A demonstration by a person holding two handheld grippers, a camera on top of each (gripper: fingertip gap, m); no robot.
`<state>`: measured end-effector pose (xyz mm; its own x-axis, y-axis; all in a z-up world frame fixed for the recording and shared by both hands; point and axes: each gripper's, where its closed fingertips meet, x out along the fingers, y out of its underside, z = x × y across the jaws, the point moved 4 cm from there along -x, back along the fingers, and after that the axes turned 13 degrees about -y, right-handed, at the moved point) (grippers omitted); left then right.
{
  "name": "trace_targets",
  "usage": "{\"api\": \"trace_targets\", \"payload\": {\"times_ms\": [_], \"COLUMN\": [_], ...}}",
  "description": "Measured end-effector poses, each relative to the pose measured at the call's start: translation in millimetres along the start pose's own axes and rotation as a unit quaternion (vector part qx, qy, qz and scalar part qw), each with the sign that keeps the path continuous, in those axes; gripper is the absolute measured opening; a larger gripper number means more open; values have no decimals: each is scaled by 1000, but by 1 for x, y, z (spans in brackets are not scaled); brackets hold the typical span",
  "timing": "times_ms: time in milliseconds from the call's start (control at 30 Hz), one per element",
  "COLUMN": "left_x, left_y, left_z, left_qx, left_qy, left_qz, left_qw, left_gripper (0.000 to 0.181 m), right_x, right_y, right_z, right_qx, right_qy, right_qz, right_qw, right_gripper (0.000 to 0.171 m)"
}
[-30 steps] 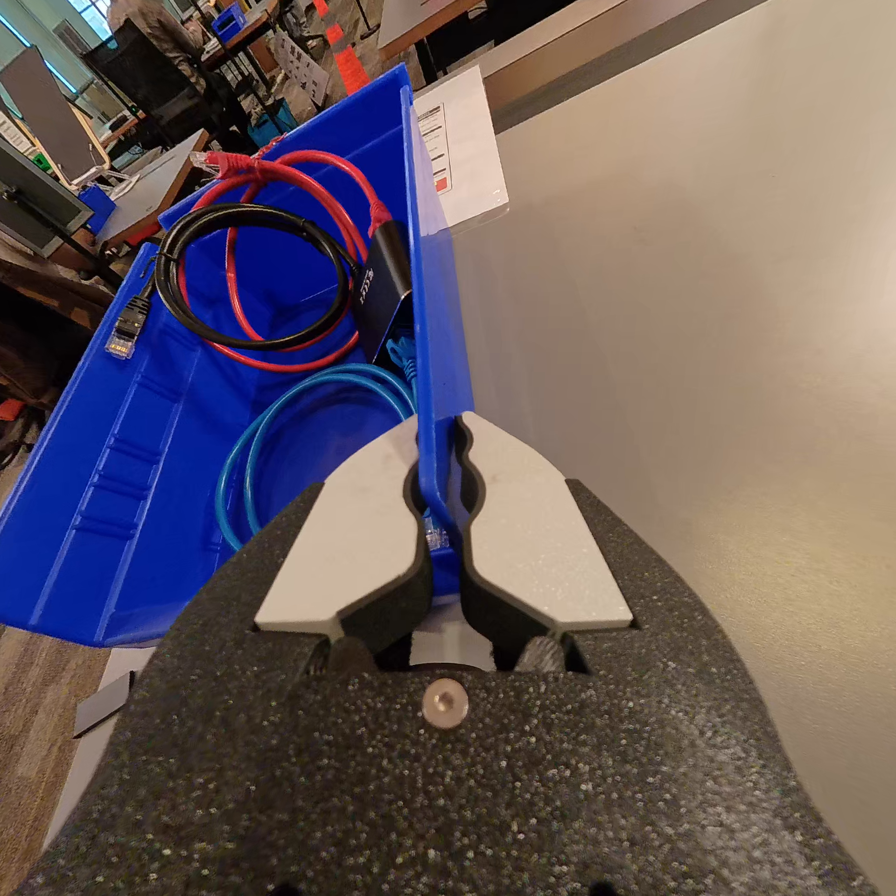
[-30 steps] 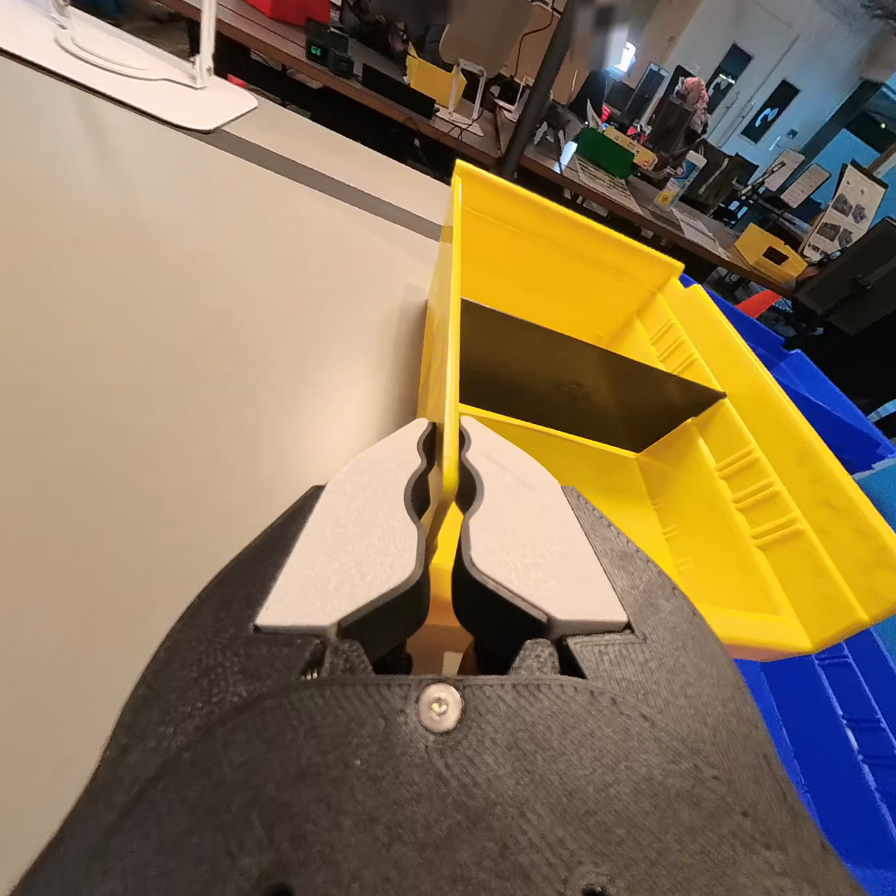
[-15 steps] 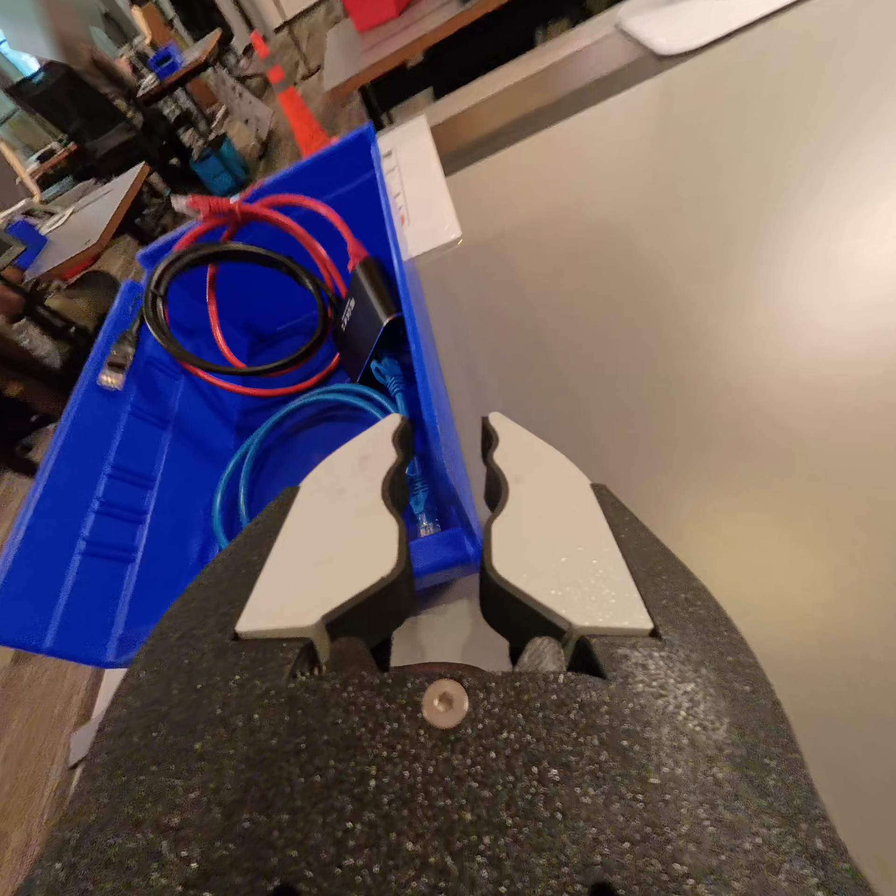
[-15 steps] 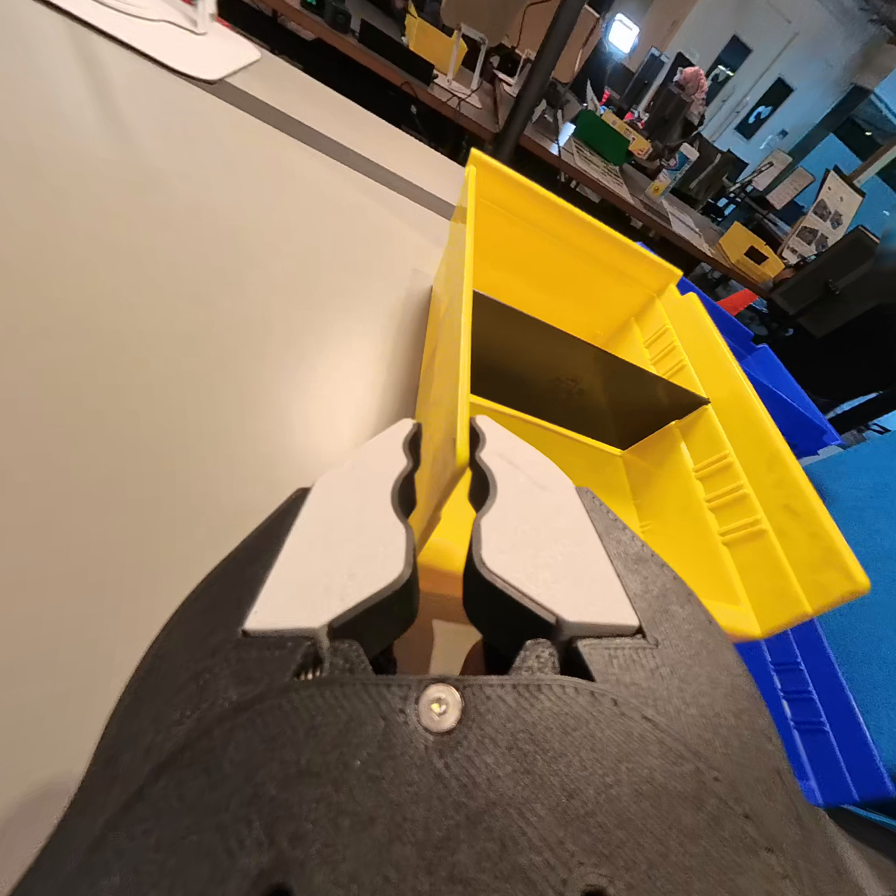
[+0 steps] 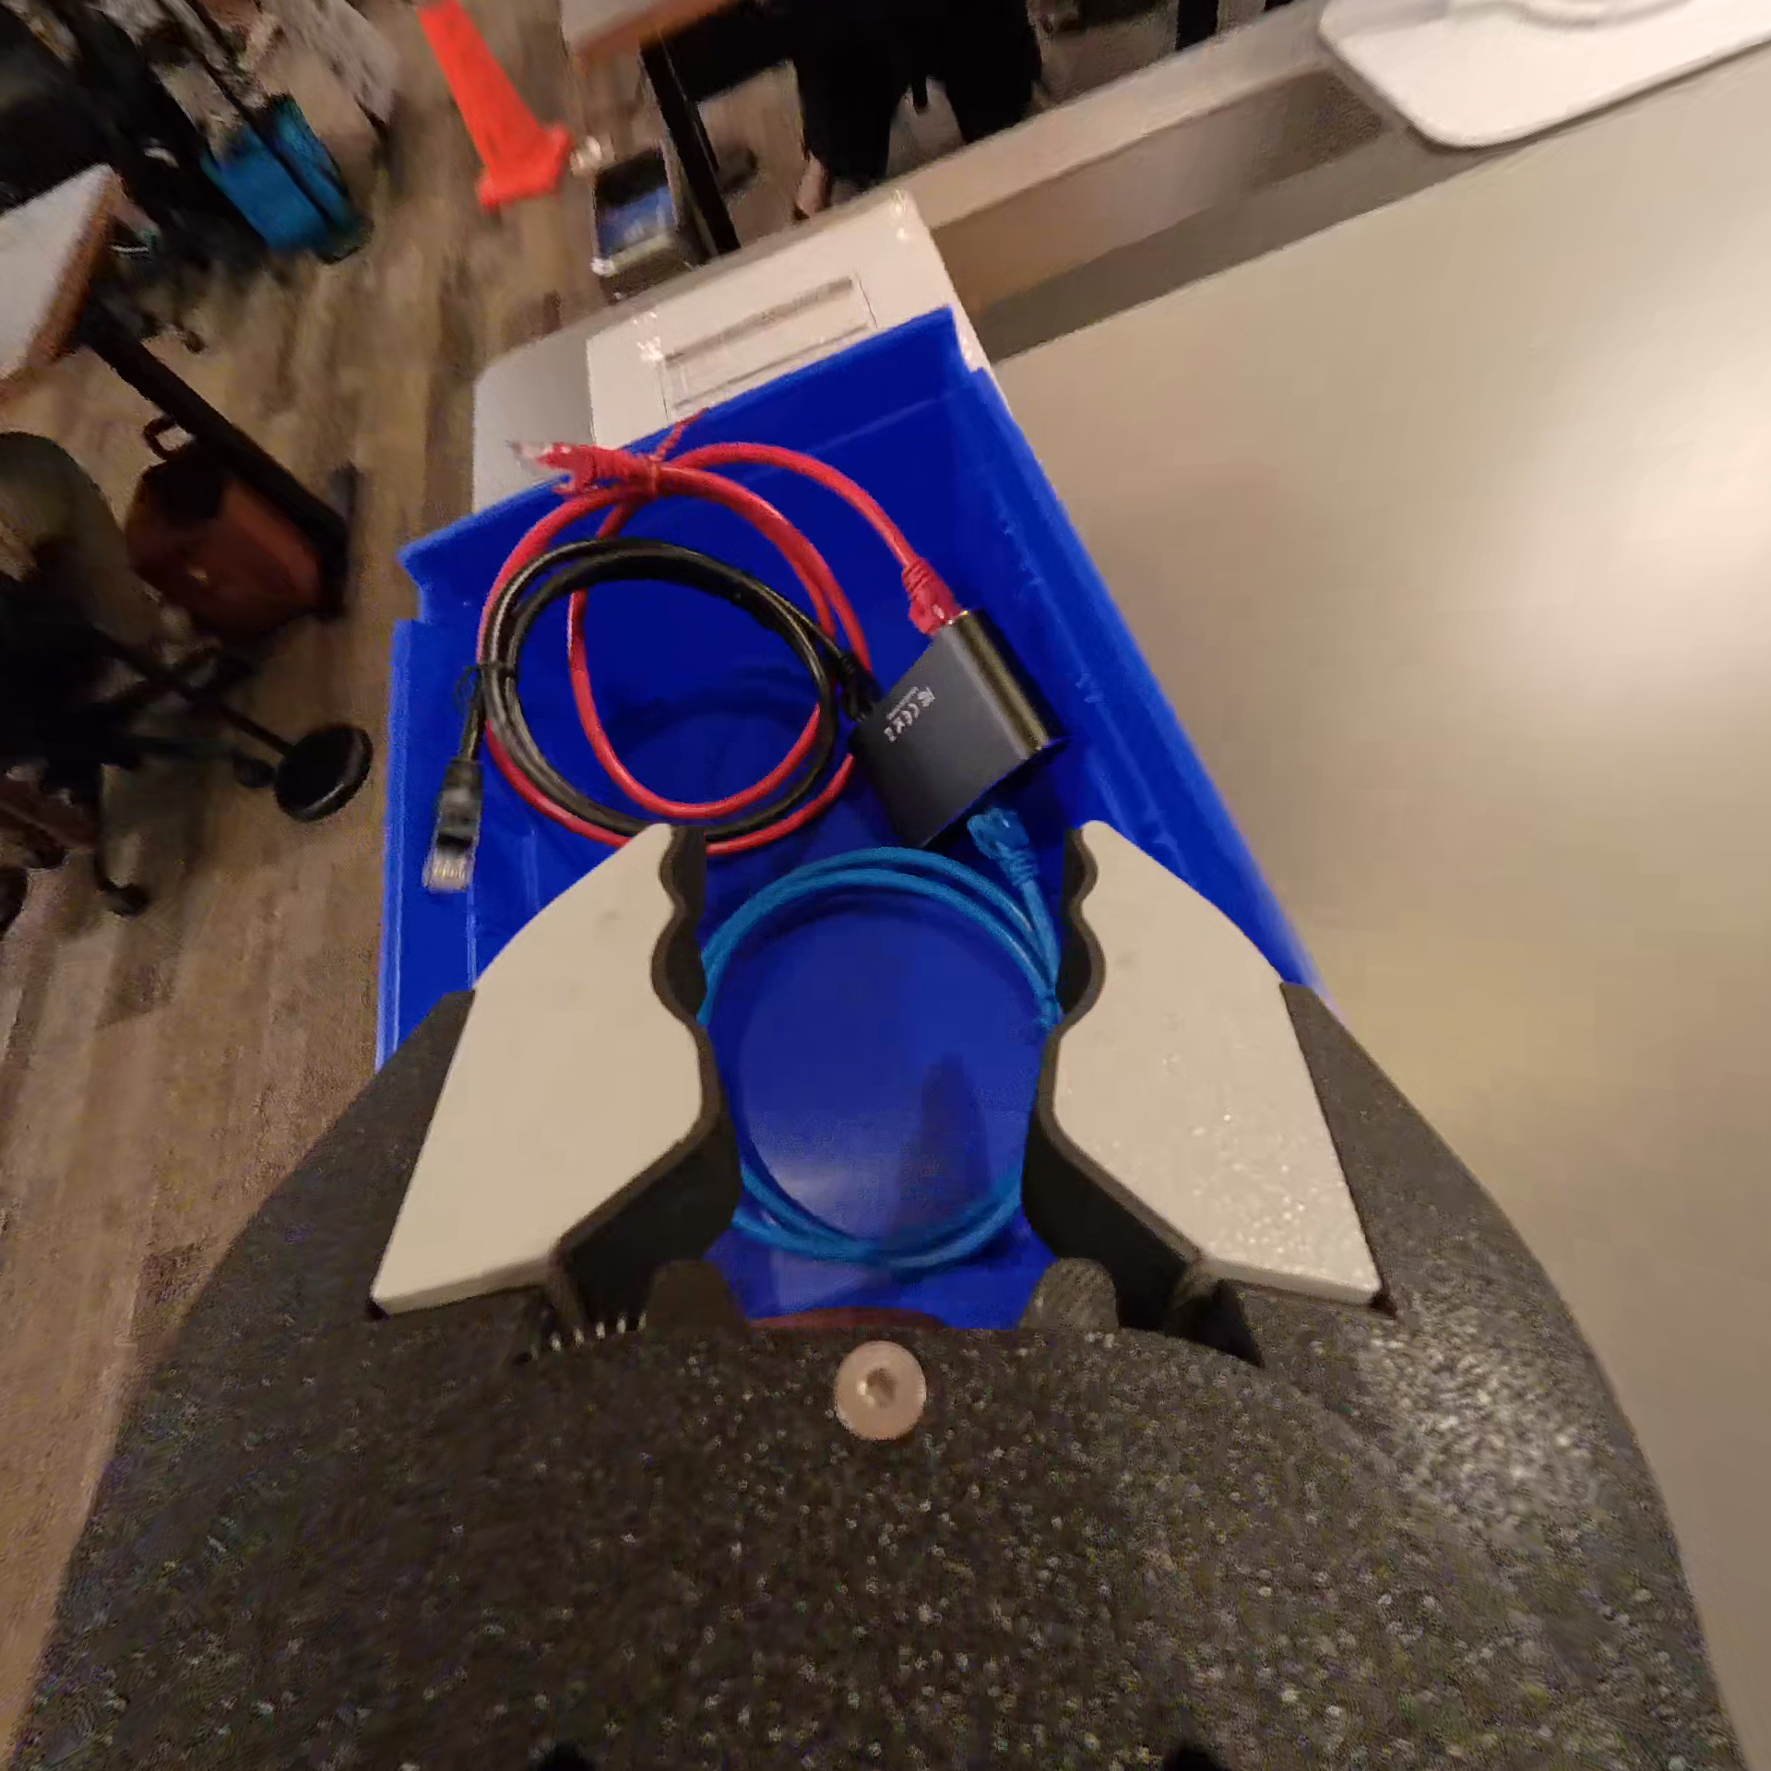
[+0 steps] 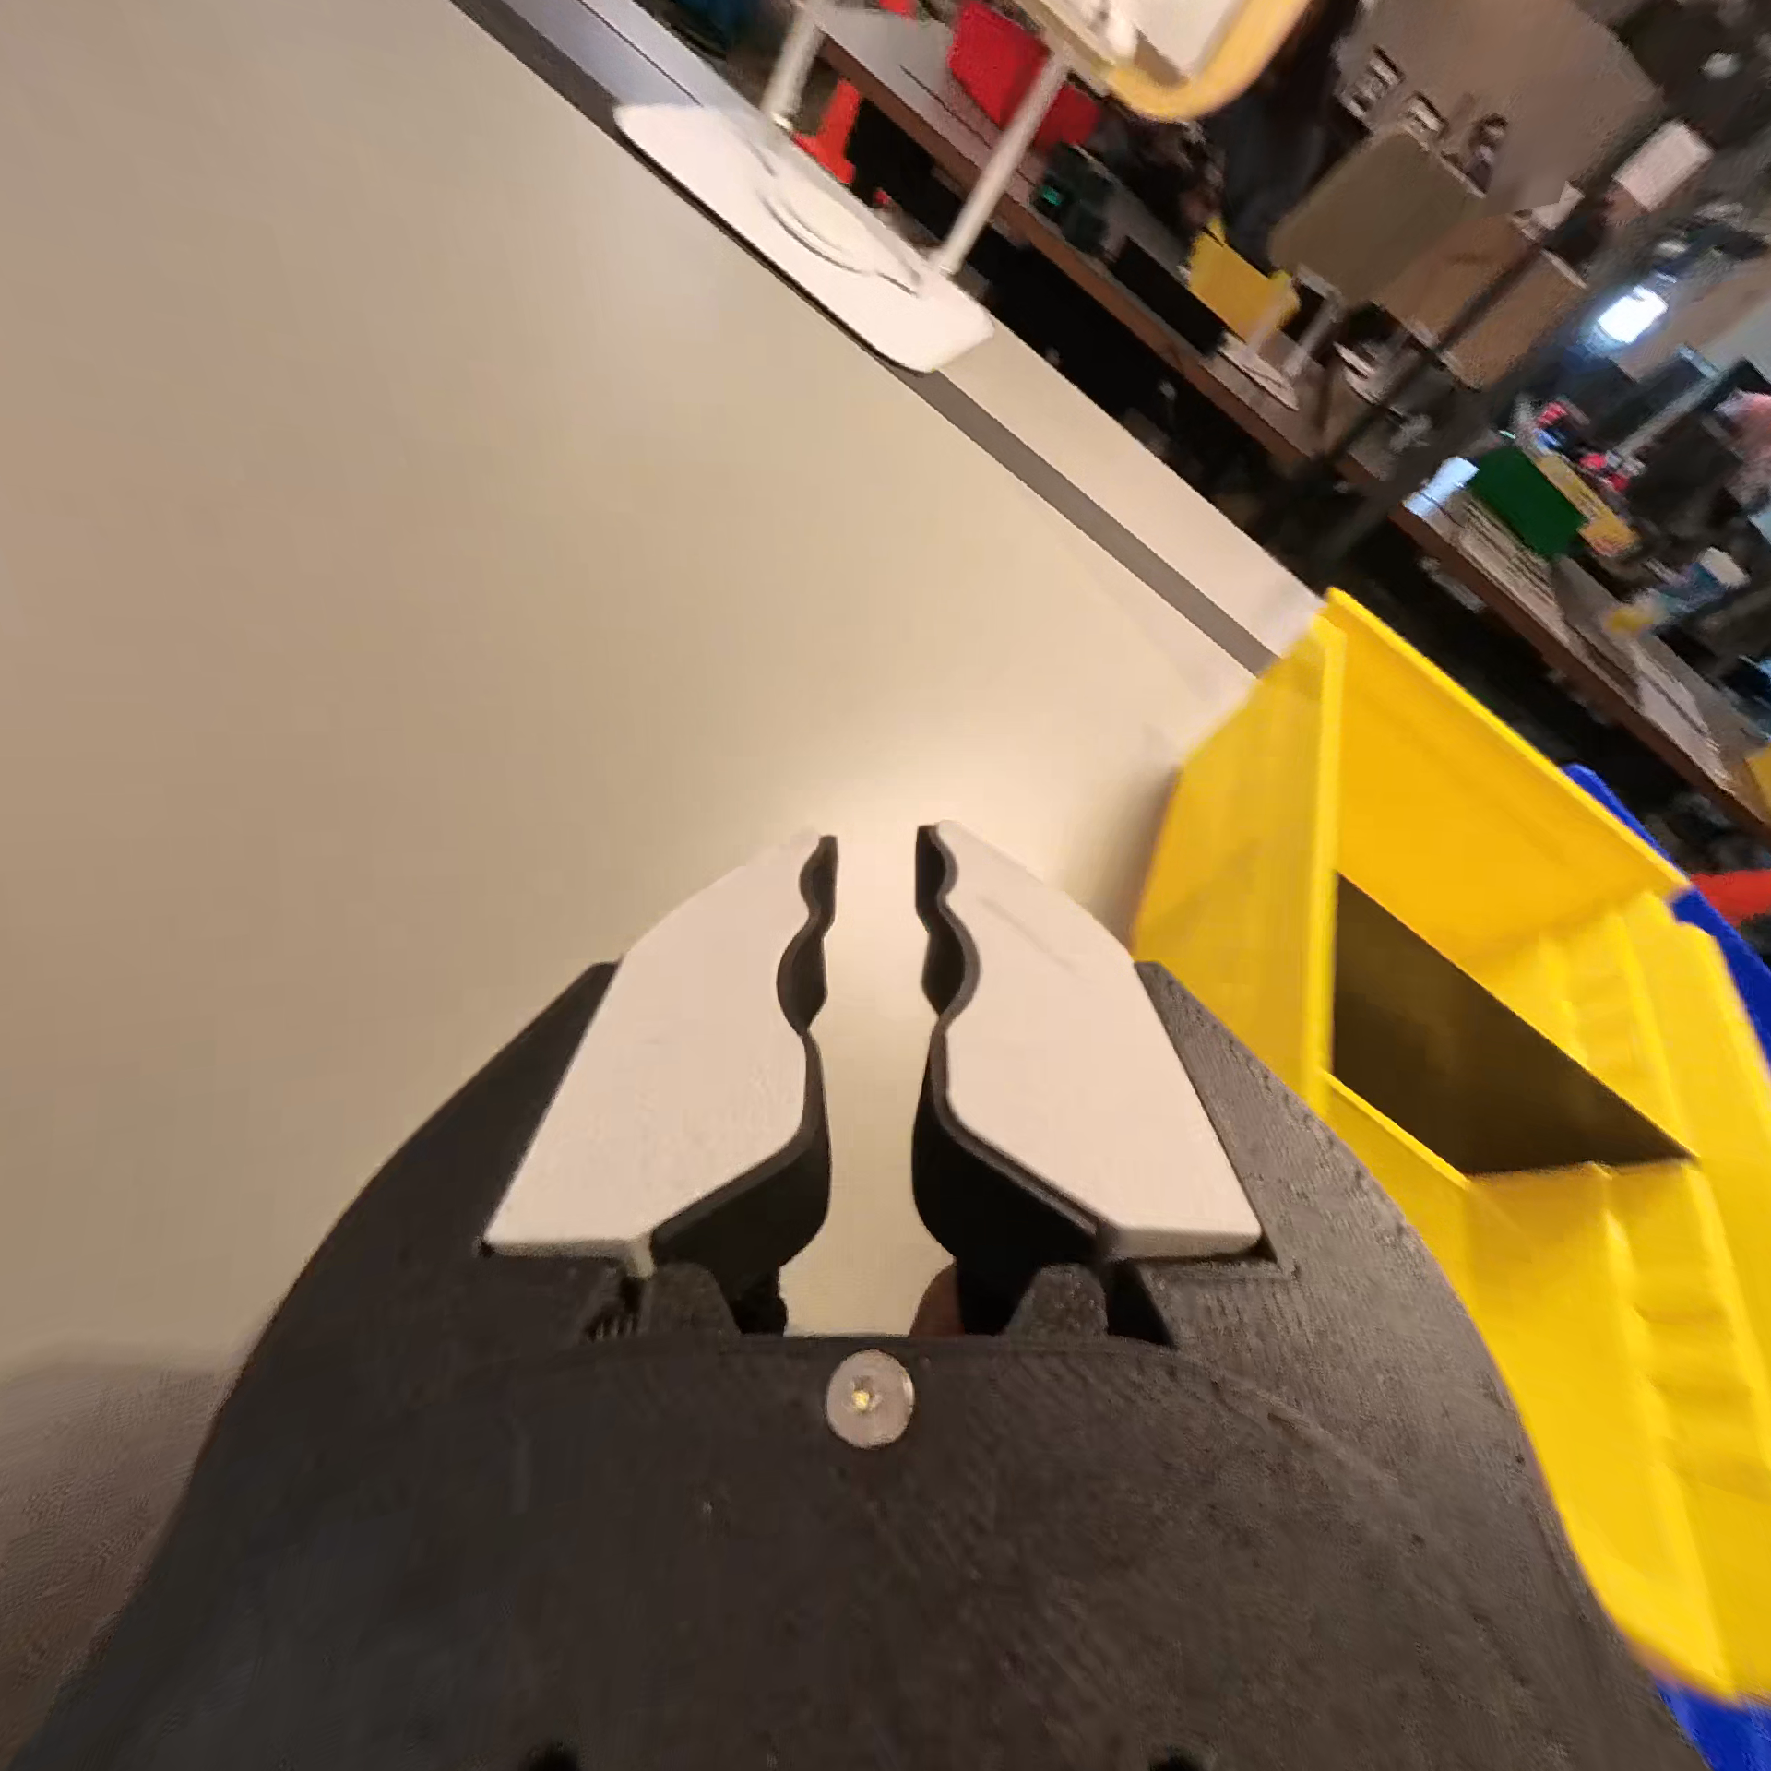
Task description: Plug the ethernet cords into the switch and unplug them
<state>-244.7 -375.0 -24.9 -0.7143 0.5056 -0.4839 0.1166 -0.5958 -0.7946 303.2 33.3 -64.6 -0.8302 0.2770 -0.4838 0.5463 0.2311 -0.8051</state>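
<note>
In the left wrist view a blue bin point(image 5: 1131, 613) holds a dark grey switch point(image 5: 944, 738) leaning against its right wall. A red cord point(image 5: 728, 479) is plugged into the switch's far end, and a black cord point(image 5: 652, 565) and a coiled blue cord point(image 5: 862, 882) lie beside it. My left gripper point(image 5: 877, 848) is wide open and empty above the blue coil. In the right wrist view my right gripper point(image 6: 877, 843) is open a little and empty over the bare table point(image 6: 383, 575), left of a yellow bin point(image 6: 1437, 862).
The yellow bin has a black divider point(image 6: 1437, 1054) inside, and a blue bin point(image 6: 1715, 920) stands behind it. A white stand base point(image 6: 815, 249) sits at the table's far edge. A white paper point(image 5: 767, 326) lies beyond the blue bin. Floor and chairs lie left of the table. About 70 centimeters separates my left fingertips from my right.
Both grippers were shut on bin walls, left on the blue, right on the yellow. Both let go. The left opened wide and moved over the bin; the right swung left over the table.
</note>
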Motion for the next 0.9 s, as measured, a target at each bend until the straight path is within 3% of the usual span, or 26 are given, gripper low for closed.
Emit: {"api": "trace_targets", "payload": {"times_ms": [100,233,333,500,567,667,900], "left_x": [42,96,134,177,186,187,145], "left_y": [-5,-13,-12,-14,-11,-12,-44], "left_z": [-2,-11,-6,-5,-12,-17,5], "left_qx": [40,4,-99,-237,-250,-247,-209], "left_qy": [56,137,144,175,201,229,177], "left_qz": [14,66,149,184,197,186,103], "left_qw": [998,988,973,938,926,923,956], "left_gripper": [67,66,75,86,84,62,34], "right_x": [27,52,64,69,69,73,78], "right_y": [-6,-8,-7,-2,1,7,3], "right_z": [20,39,46,54,56,56,53], "right_qx": [0,3,4,-17,-17,-13,-14], "right_qy": [-50,-99,-113,-113,-118,-122,-143], "right_qz": [-13,-17,-9,9,12,23,14], "right_qw": [999,995,994,993,993,992,990], "right_gripper": [16,16,16,16,16,16,16]}}
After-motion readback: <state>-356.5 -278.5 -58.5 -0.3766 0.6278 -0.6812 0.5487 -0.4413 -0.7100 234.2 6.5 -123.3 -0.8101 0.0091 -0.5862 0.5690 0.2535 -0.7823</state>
